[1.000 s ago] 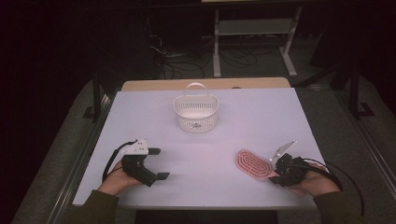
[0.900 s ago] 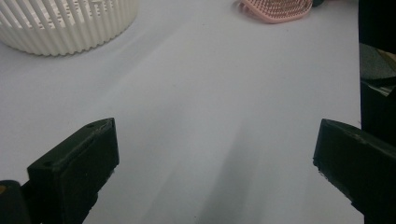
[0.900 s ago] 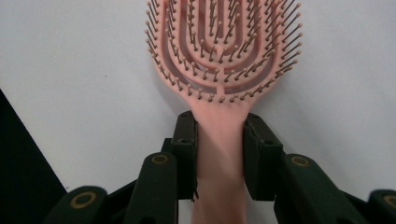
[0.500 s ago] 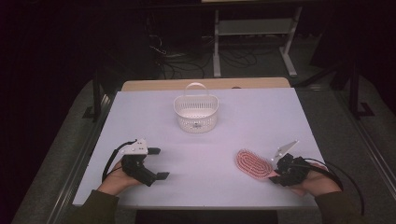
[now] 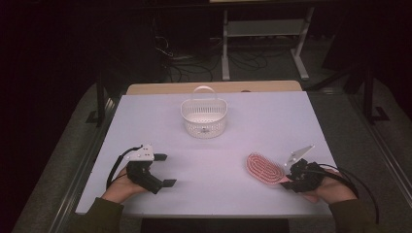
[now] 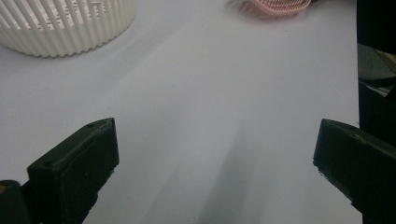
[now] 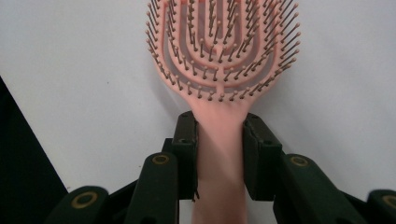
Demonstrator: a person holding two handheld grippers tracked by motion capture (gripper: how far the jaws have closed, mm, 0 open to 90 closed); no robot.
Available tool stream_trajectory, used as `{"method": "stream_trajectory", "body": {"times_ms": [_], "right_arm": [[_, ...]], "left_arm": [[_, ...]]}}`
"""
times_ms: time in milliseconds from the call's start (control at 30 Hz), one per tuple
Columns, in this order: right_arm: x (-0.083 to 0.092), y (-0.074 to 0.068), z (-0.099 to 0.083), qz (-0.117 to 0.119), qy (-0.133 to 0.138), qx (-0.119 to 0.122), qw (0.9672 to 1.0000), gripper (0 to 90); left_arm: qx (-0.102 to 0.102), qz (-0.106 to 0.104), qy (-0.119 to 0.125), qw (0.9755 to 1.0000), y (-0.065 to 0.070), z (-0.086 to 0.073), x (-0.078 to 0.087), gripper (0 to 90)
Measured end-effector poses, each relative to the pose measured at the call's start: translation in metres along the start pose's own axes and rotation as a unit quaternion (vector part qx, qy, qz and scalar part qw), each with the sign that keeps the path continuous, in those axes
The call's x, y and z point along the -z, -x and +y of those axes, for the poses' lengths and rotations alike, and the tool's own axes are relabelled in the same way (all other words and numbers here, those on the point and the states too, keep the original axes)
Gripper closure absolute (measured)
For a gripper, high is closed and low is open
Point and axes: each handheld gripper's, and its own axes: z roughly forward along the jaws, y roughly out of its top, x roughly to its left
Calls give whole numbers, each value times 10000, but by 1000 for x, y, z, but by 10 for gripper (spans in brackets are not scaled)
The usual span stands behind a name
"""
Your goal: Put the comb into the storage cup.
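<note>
A: A dark room, cables on the floor behind, and a pale lavender table [image 5: 214, 126] under the lamp. What sits on it?

B: Taking the white slatted basket [image 5: 204, 118] as the landmark: the left gripper [image 5: 163, 170] rests on the table nearer the person and to the left of the basket, jaws spread wide with nothing between them. The pink hairbrush [image 5: 265, 168] lies nearer the person and to the right of the basket, bristles up.

A: And the right gripper [image 5: 287, 175]?

B: Clamped on the brush handle; in the right gripper view the two pads press its sides just below the head (the handle tapers there).

A: Risk?

B: I'd judge the head-heavy brush could pivot or slide out when lifted towards the basket, since the grip is narrow on smooth plastic. A tilted brush might also catch the basket's handle or rim.
</note>
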Motion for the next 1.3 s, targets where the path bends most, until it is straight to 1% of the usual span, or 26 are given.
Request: {"method": "stream_trajectory", "body": {"times_ms": [67,200,400,433,467,600,733,1000,1100,1300], "right_arm": [[2,0,1,-1,98,-11,10000,687],[4,1,3,2,180,-5,9998,688],[6,0,12,37,391,26,9992,688],[6,0,13,51,434,70,9990,687],[7,0,15,51,456,44,9989,687],[6,-1,20,75,555,78,9984,687],[4,-1,25,150,706,95,9973,687],[3,-3,40,213,986,139,9948,687],[3,-5,45,171,1056,161,9941,687],[1,-6,51,206,1145,156,9931,687]], "left_arm": [[12,8,3,10000,0,0,0,2],[13,0,-6,10000,0,0,-1,2],[24,-2,-13,10000,0,-1,-1,2],[24,-4,-15,10000,0,-1,-1,2],[24,-5,-18,10000,0,-1,-1,2],[22,-11,-31,10000,0,-1,-2,2],[30,-8,-35,10000,0,-1,-3,2],[60,-20,-25,10000,0,-1,-2,2],[86,-43,-32,9999,0,-1,-3,2],[98,-37,-43,9999,0,-1,-3,2]]}}
